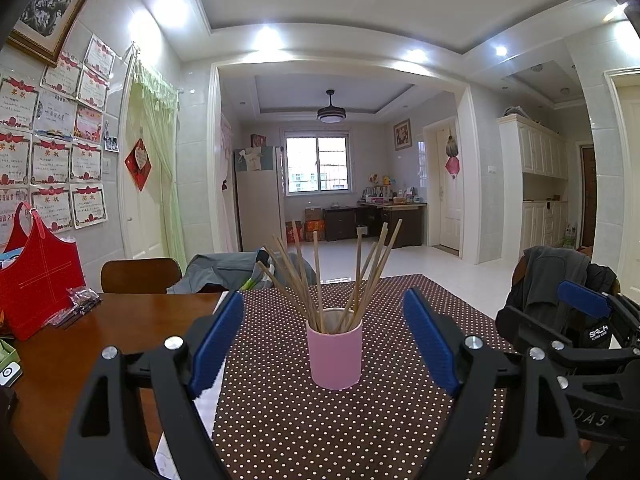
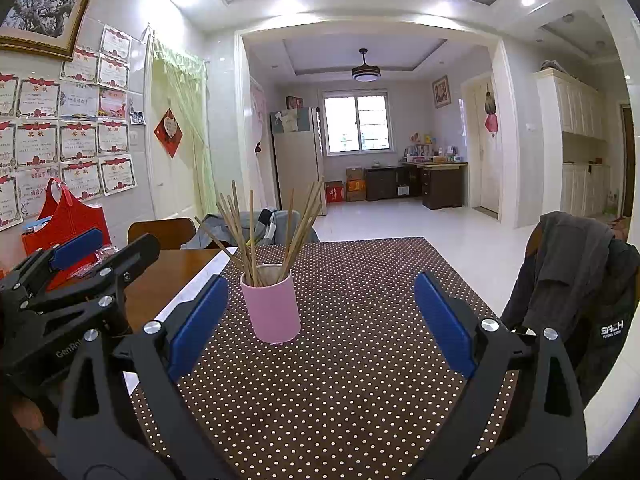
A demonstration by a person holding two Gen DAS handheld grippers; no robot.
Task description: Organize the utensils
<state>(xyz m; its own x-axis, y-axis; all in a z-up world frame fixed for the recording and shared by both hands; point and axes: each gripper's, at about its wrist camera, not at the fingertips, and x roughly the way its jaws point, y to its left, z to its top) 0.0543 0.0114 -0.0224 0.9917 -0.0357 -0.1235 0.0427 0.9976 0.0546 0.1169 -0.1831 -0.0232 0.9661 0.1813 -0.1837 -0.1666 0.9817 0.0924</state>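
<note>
Chopsticks stand fanned out in a pink cup, which sits upright on the brown polka-dot cloth covering the wooden table. Left gripper: jaws spread wide, nothing between the blue pads, cup just ahead and untouched. Right gripper: jaws likewise wide, empty, cup ahead toward its left finger. A red bag stands at the table's left edge.

Red bag on wooden table, dotted brown cloth, dark jacket over chair
</note>
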